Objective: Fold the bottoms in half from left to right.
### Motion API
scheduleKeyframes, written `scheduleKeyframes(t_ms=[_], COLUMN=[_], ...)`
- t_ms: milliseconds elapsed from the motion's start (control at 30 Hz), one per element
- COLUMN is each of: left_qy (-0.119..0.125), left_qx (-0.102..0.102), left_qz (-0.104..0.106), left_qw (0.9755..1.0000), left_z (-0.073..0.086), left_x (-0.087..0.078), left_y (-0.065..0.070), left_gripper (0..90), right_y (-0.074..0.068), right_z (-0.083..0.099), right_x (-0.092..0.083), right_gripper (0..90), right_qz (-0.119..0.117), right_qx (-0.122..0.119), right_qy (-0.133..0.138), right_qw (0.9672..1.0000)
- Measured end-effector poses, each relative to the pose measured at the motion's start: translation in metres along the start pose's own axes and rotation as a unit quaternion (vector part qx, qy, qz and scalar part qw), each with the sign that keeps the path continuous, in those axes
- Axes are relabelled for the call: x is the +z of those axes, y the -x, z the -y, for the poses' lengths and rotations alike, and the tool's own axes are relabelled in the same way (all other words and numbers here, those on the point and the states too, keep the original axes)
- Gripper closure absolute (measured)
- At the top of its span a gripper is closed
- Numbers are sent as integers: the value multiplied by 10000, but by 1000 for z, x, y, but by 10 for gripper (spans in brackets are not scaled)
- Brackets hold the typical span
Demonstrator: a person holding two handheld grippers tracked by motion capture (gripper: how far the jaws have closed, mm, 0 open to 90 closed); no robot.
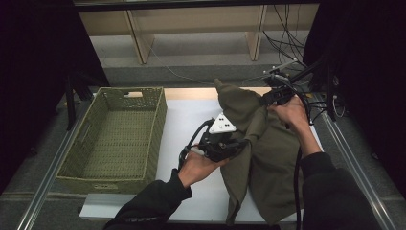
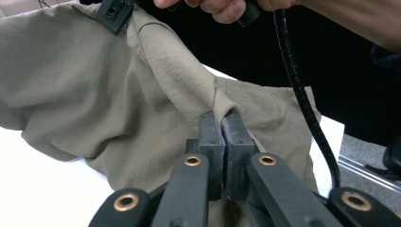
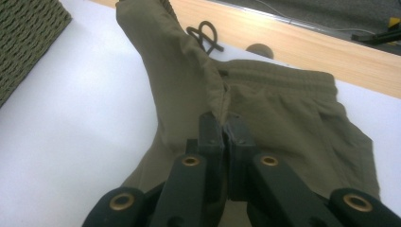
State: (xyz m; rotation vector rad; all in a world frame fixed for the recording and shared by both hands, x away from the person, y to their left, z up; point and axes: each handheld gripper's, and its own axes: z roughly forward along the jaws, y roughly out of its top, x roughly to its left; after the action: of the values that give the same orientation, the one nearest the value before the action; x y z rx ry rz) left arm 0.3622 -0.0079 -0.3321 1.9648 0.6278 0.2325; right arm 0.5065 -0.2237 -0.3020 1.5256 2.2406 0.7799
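Observation:
Olive-green shorts (image 1: pixel 268 158) with an elastic waistband (image 3: pixel 283 78) and a dark drawstring (image 3: pixel 203 35) lie partly lifted on the right half of the white table (image 1: pixel 186 120). My left gripper (image 1: pixel 244 142) is shut on a fold at the shorts' left edge; in the left gripper view the fabric (image 2: pixel 94 85) is pinched between the jaws of that gripper (image 2: pixel 222 118). Farther back, my right gripper (image 1: pixel 266 99) is shut on the shorts and holds a peak of cloth up. In the right gripper view, its jaws (image 3: pixel 222 124) clamp a seam of the shorts (image 3: pixel 293 113).
A green woven basket (image 1: pixel 160 124) stands on the left of the table, its inside bare. A wooden strip (image 3: pixel 307 42) runs along the table's far edge. Loose cables (image 1: pixel 287 52) hang at the back right. Bare white table lies between basket and shorts.

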Motion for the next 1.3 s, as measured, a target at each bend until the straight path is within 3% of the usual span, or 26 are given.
scheduleKeyframes(t_ms=[333,600,933,1300], left_qy=[7,-90,-101,-245], left_qx=[-87,21,37,-70], left_qz=[126,209,321,403], left_qw=[9999,9997,9994,9989], left_z=[-5,-14,-31,-37], left_x=[15,29,55,82], left_y=[10,20,31,34], left_gripper=[875,875,875,875], right_y=[15,28,59,89], right_z=[7,14,24,37], right_x=[-8,-15,-23,-19], right_gripper=[876,876,876,875], right_qz=[56,137,334,521], right_qx=[167,253,536,794], right_qy=[41,91,102,-22], right_qw=[9998,9995,9980,9955])
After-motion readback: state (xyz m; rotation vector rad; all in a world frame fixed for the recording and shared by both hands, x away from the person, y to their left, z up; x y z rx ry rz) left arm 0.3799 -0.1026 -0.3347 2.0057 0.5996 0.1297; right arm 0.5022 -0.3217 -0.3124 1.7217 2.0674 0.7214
